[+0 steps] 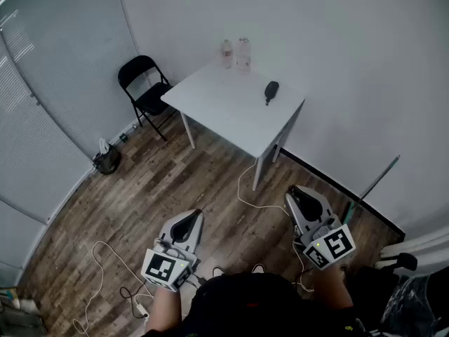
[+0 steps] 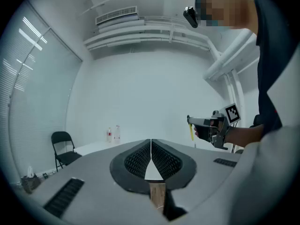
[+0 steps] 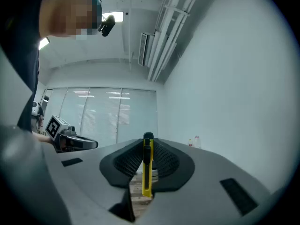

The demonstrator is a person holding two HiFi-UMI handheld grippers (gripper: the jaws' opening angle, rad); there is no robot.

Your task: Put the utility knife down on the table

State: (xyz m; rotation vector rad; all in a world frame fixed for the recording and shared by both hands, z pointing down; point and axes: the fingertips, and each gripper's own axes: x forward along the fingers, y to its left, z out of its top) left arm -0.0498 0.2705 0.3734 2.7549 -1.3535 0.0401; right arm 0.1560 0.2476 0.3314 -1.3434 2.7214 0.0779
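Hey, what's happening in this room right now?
A person stands back from the white table with a gripper in each hand. The right gripper is shut on a yellow utility knife, clamped between its jaws. The left gripper is shut and empty. The knife is not yet on the table, which holds two bottles and a small dark object.

Bare office-type room: plain white walls, wood-look floor (image 1: 175, 188), blinds (image 1: 28, 83) along a glass wall, air-conditioning unit (image 2: 116, 15) up high, one white bench (image 1: 231, 111), black folding chair (image 1: 144, 83) near it.
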